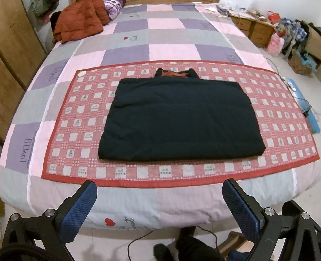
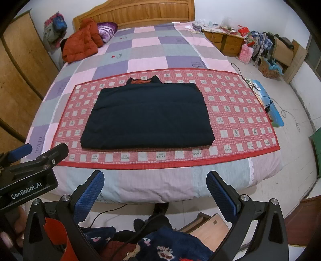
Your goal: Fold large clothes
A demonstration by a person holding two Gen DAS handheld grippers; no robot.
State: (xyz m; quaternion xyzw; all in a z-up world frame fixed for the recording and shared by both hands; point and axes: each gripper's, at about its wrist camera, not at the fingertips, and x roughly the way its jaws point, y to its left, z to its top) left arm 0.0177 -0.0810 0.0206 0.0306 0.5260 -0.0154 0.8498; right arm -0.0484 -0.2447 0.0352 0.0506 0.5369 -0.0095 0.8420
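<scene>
- We see the dark navy folded garment lying flat on the red checked mat.
- Our left gripper and right gripper hang spread wide and empty at the bed's near edge.

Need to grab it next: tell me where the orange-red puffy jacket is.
The orange-red puffy jacket lies crumpled at the bed's far left corner in both views, beside the purple pillow near the wooden headboard.

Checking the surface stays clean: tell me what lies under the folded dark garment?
The folded dark garment lies on a red checked mat spread over the patchwork quilt. The mat directly beneath is hidden.
</scene>
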